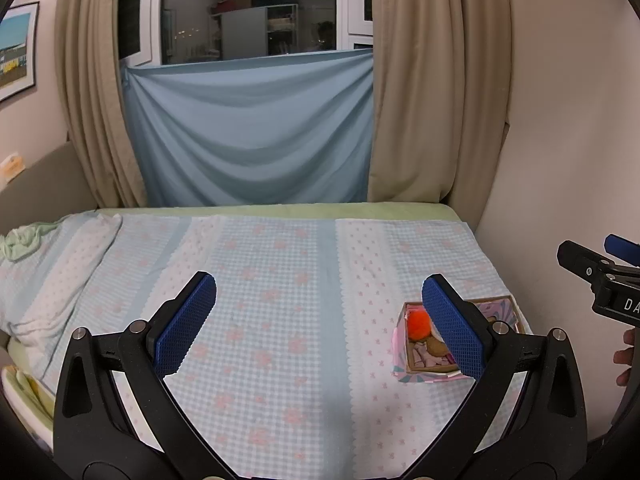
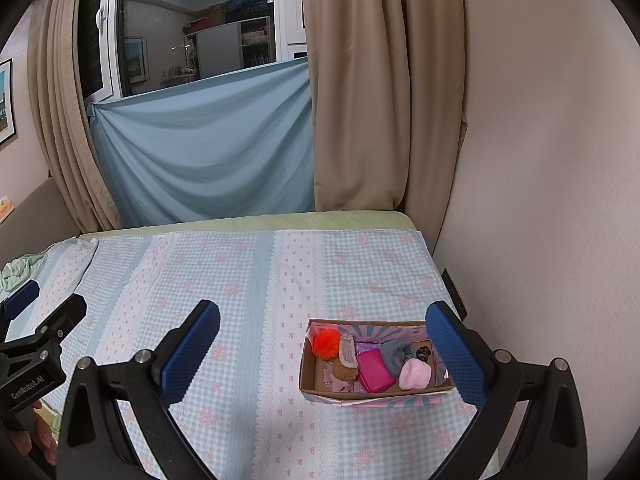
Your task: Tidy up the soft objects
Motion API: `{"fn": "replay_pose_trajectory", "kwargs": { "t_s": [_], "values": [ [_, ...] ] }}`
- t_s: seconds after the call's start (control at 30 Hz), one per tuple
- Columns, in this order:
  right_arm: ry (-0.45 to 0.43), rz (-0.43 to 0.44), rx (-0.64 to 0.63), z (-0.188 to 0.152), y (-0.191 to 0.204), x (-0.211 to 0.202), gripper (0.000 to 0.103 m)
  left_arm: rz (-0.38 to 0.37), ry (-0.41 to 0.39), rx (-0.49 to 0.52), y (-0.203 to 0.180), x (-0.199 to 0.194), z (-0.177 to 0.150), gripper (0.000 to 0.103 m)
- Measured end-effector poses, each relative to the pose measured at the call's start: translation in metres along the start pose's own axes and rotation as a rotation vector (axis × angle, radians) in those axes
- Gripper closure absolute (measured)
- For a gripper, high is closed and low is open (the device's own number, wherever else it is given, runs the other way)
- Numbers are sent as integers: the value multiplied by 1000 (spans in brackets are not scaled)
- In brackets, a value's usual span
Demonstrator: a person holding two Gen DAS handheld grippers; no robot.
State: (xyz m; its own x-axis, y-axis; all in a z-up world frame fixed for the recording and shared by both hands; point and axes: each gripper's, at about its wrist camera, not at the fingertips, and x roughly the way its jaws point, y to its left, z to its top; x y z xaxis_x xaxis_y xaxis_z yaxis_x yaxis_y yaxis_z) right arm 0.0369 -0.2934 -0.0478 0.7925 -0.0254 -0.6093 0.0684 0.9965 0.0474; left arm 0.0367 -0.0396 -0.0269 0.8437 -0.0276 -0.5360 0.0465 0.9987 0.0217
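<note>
A small cardboard box (image 2: pixel 320 392) with a pink patterned rim sits on the bed, near the right edge. It holds several soft things: an orange pompom (image 2: pixel 326 344), a brown ball (image 2: pixel 344 371), a magenta pouch (image 2: pixel 374 370), a grey cloth (image 2: pixel 396 354) and a pink puff (image 2: pixel 416 374). My right gripper (image 2: pixel 324 352) is open and empty above the bed, with the box between its fingers in view. My left gripper (image 1: pixel 320 320) is open and empty over the bed; the box (image 1: pixel 402 356) with the orange pompom (image 1: pixel 419 325) lies partly behind its right finger.
The bed has a blue checked sheet (image 1: pixel 272 300) with pink flowers. A wall (image 2: pixel 540 200) runs along its right side with a socket (image 2: pixel 454 288). Beige curtains (image 1: pixel 432 100) and a hung blue cloth (image 1: pixel 248 132) stand behind. A pillow (image 1: pixel 52 280) lies at the left.
</note>
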Motion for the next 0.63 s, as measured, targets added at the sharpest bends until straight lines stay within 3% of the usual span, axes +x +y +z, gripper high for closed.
{"fn": "replay_pose_trajectory", "kwargs": {
  "t_s": [0.2, 0.37, 0.63],
  "values": [
    [1, 0, -1, 0, 0, 0, 1, 7, 12, -3, 0, 3, 0, 0],
    [4, 4, -4, 1, 1, 1, 1, 58, 14, 13, 0, 5, -2, 0],
    [54, 20, -10, -3, 6, 21, 1, 49, 79, -5, 10, 26, -12, 0]
  ]
}}
